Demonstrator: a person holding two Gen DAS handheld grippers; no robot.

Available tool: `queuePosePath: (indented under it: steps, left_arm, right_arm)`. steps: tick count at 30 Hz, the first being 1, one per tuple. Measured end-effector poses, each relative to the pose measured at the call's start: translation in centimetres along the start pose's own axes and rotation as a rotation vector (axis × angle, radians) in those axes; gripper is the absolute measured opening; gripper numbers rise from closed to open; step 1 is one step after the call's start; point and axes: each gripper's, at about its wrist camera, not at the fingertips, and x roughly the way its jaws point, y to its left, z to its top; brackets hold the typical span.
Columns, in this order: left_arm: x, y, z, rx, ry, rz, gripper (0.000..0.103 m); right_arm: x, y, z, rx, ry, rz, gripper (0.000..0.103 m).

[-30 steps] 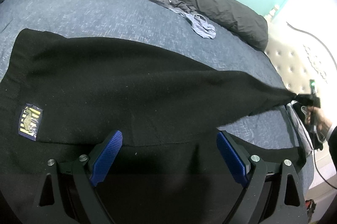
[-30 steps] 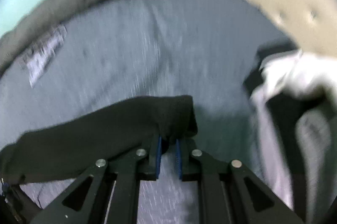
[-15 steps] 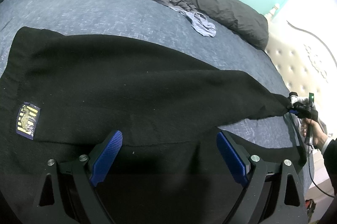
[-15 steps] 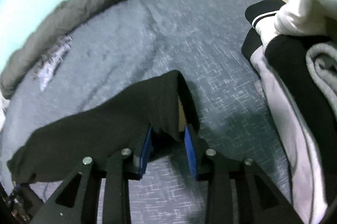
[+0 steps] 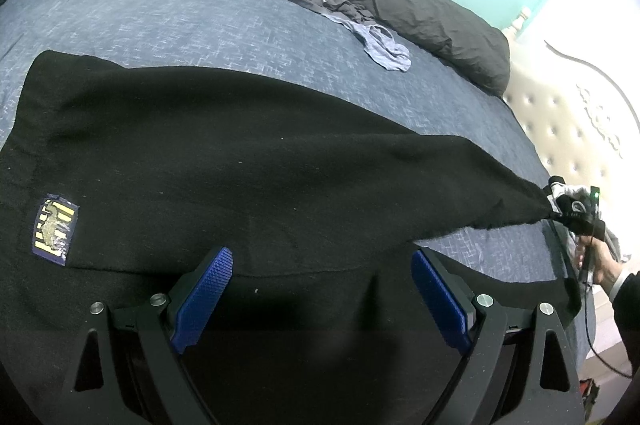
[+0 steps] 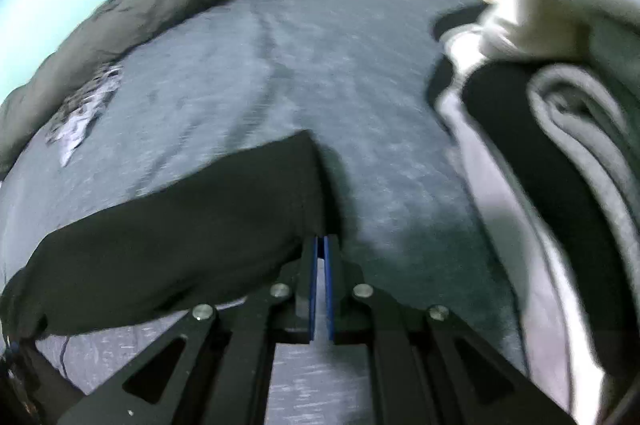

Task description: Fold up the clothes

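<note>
Right gripper (image 6: 320,245), jaws clenched on the black garment's (image 5: 240,165) corner at three o'clock, stretches it flat on the bed (image 5: 160,17); left gripper (image 5: 320,289) gapes empty, folding likely next.

Right hand-held gripper (image 6: 320,253) reclosed on black garment (image 6: 180,237)

Handheld gripper hardware
Left gripper (image 5: 320,299): black frame, blue textured pads (image 5: 202,299), silver screws; right gripper (image 6: 320,253) identical; dark sleeve (image 5: 628,299), trailing cable (image 5: 591,335).
</note>
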Motion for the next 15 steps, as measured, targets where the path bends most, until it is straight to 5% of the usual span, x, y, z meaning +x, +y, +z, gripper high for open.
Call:
queuePosePath:
  steps: [6, 10, 15]
  left_arm:
    - [-1.5, 0.8, 0.8, -0.013, -0.039, 0.014, 0.094]
    - [-2.7, 2.0, 1.5, -0.039, -0.064, 0.028, 0.094]
    - [-4.6, 4.3, 2.3, -0.075, -0.102, 0.076, 0.094]
  right_arm:
    - [-0.6, 1.2, -1.0, -0.089, -0.003, -0.150, 0.003]
    - [-3.3, 1.2, -0.8, -0.028, -0.080, -0.221, 0.004]
    - [-5.1, 6.3, -0.1, -0.086, -0.136, -0.083, 0.014]
